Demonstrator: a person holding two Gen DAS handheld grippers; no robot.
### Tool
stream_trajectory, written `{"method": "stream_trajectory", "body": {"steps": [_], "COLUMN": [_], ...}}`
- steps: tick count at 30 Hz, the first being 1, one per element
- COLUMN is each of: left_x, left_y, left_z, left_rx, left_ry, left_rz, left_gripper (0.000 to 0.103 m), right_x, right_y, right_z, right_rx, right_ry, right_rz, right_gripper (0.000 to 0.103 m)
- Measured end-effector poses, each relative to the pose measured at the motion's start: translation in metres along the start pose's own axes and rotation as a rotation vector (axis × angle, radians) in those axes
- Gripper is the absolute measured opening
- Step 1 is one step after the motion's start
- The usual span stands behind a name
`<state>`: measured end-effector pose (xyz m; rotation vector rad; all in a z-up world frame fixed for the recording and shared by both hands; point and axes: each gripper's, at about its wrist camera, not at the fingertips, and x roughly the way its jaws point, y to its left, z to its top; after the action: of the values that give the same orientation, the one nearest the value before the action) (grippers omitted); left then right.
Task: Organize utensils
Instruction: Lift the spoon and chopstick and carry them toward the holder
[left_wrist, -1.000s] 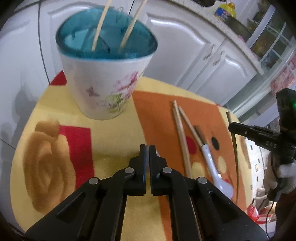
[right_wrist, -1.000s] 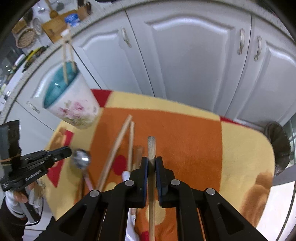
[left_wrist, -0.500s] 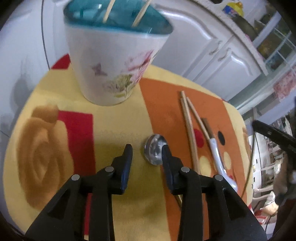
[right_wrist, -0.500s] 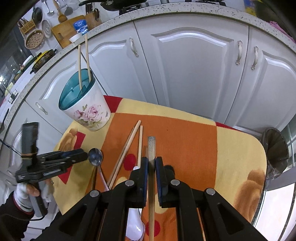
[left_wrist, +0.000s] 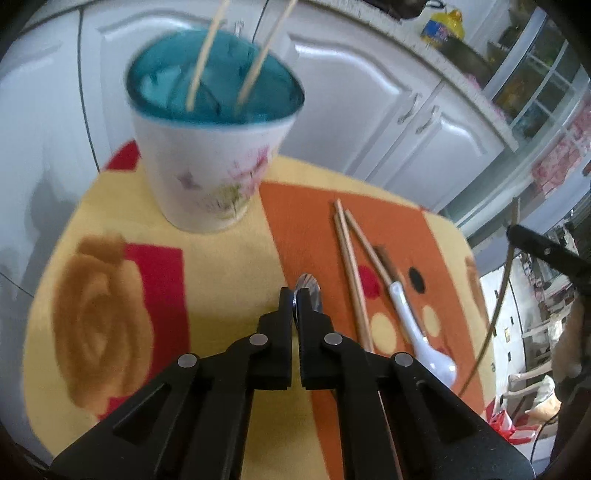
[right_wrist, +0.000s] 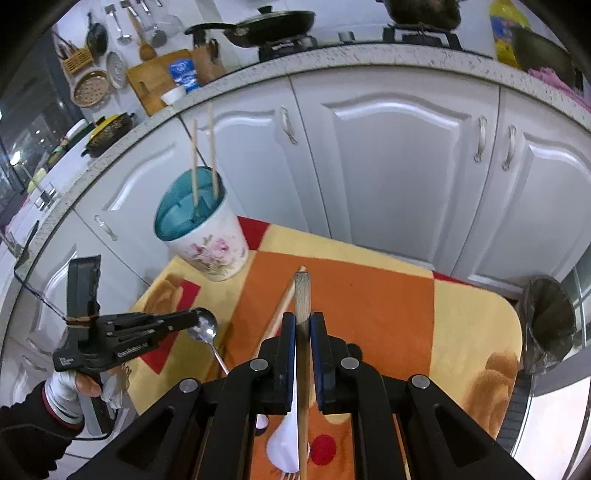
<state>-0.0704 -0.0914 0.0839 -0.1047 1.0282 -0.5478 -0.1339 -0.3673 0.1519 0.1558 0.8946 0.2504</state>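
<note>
My left gripper (left_wrist: 294, 295) is shut on the rim of a metal spoon (left_wrist: 312, 291), held just above the cloth. In the right wrist view the same left gripper (right_wrist: 194, 318) holds the metal spoon (right_wrist: 205, 326) by its bowl, handle trailing down. My right gripper (right_wrist: 303, 325) is shut on a long chopstick (right_wrist: 302, 288) with a grey tip, lifted over the table. A floral cup (left_wrist: 214, 177) with a teal inside stands at the back left with two chopsticks (left_wrist: 255, 62) in it. Two chopsticks (left_wrist: 351, 266) and a white ceramic spoon (left_wrist: 417, 325) lie on the orange patch.
The small table wears a yellow, orange and red cloth (right_wrist: 388, 295). White cabinet doors (right_wrist: 399, 177) close in behind it. A dark bin (right_wrist: 550, 328) stands by the table's right corner. A gloved hand (right_wrist: 66, 395) holds the left gripper's handle.
My left gripper opened over the metal spoon, then shut on its bowl and lifted it slightly. My right gripper rose with the chopstick, bringing the counter into its view.
</note>
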Motion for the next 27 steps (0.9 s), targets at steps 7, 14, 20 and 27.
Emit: {"method": "stream_trajectory", "body": {"steps": [7,14,20,27], "left_x": [-0.041,-0.075,-0.096,-0.111], "left_y": [-0.005,-0.002,0.000,0.005], "left_z": [0.006,0.011,0.017,0.021], "left_rx": [0.032,0.033,0.041,0.034], "left_ry": [-0.076,-0.136,-0.174,-0.207], "left_rz": [0.001,0.011,0.028,0.049], "left_gripper": [0.001,0.001,0.001,0.001], "right_x": [-0.026,-0.046,-0.054,-0.061], "right_y": [0.014,0.023,0.038,0.059], "right_z": [0.010,0.022,0.033,0.053], "right_rx": [-0.035,-0.034,-0.068,-0.114], "right_ry": [-0.056,-0.119,-0.142,-0.170], "right_rz": [0.026,0.067,0.086,0.103], "right_gripper": [0.008,0.008,0.007,0.007]}}
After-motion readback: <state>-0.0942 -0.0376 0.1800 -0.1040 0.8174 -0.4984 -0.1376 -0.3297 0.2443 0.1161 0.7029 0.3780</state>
